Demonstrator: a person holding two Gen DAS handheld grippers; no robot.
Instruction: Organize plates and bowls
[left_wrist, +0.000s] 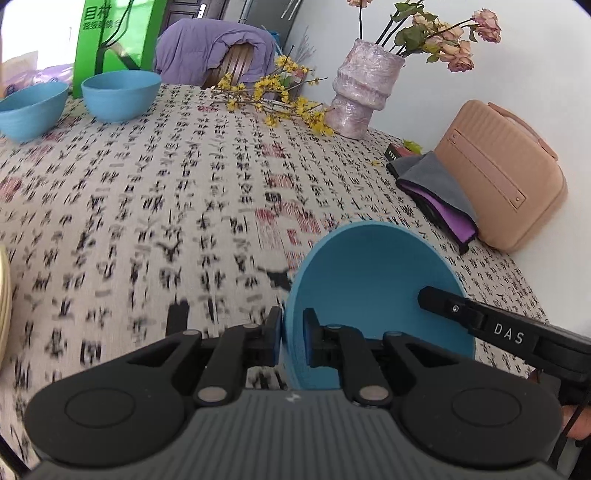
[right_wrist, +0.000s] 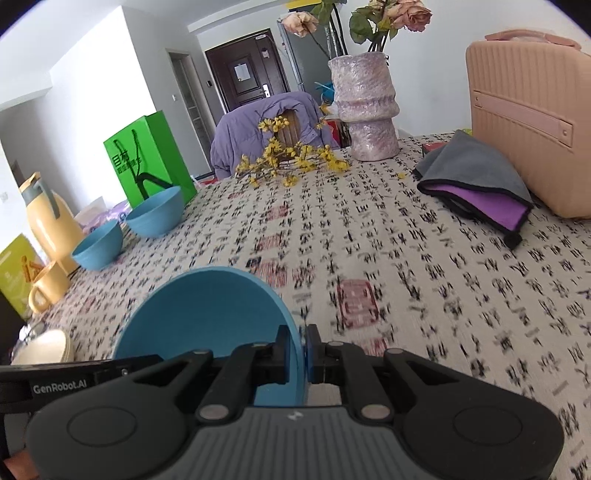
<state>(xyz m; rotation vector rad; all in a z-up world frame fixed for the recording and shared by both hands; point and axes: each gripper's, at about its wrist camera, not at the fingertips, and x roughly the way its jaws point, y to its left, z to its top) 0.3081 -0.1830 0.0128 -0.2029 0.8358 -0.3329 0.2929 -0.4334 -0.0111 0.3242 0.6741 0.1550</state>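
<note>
Both grippers (left gripper (left_wrist: 292, 341), right gripper (right_wrist: 297, 354)) pinch the blue bowl's (left_wrist: 369, 280) rim

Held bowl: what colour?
Plain blue bowl, gripped at its rim by both the left gripper and right gripper; clearest in the right wrist view.

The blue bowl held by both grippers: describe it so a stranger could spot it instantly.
Start at the table under the calligraphy-print tablecloth. At its near edge, a matte blue bowl is tipped up, its rim pinched by the left gripper and right gripper. Two similar blue bowls sit upright, untouched, at the far left.
</note>
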